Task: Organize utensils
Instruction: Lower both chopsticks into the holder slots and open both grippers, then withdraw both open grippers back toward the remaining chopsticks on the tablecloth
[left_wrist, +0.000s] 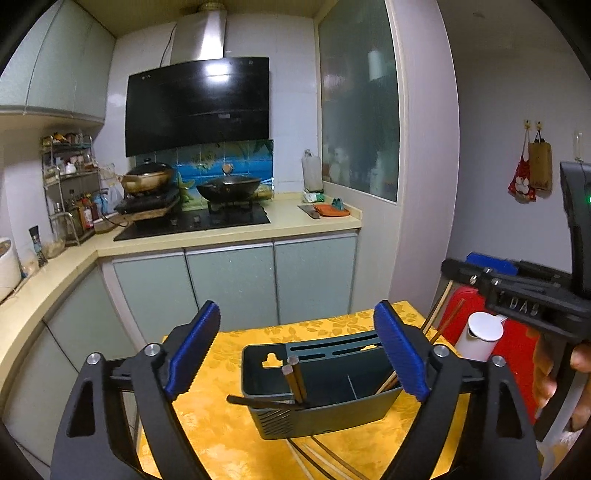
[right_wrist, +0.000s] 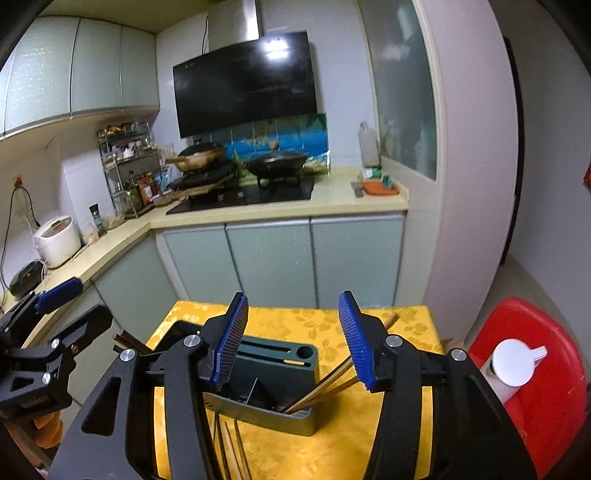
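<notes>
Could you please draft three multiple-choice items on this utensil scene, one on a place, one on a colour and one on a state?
1. Where does the dark green utensil holder stand?
A. on the yellow tablecloth
B. on the stove
C. on the red stool

2. What colour are the pads of the right gripper?
A. red
B. blue
C. white

3. How do both grippers stand?
A. both shut on chopsticks
B. left shut, right open
C. both open and empty

Answers:
1 A: the yellow tablecloth shows all around the holder.
2 B: the ribbed pads are blue.
3 C: the left gripper and the right one both show a wide gap with nothing held; the wooden chopsticks lean in the holder.
</notes>
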